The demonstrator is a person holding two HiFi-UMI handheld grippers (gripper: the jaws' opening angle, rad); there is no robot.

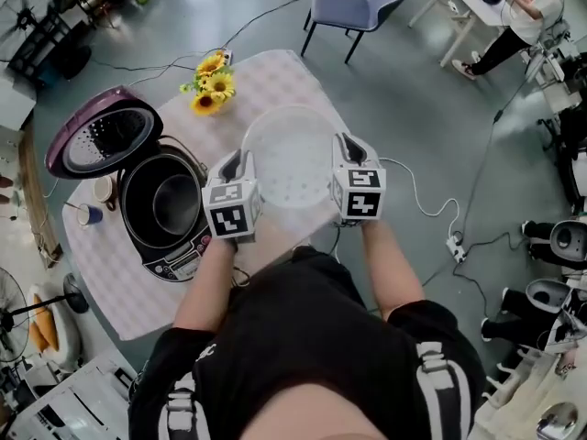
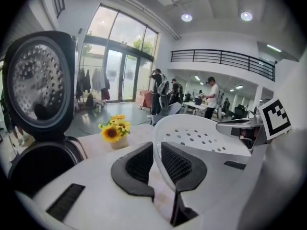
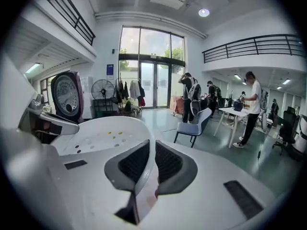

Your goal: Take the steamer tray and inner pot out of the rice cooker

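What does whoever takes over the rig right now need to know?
Left gripper: shut on the tray, on its near-left rim.
Right gripper: shut on the tray's near-right rim.
Tray: out of the cooker, held between both grippers over the table, to the cooker's right.
Pot: still seated in the cooker; lid open.
Done: tray lifted out.
Left: set the tray down on the table, release it, then lift out the pot.
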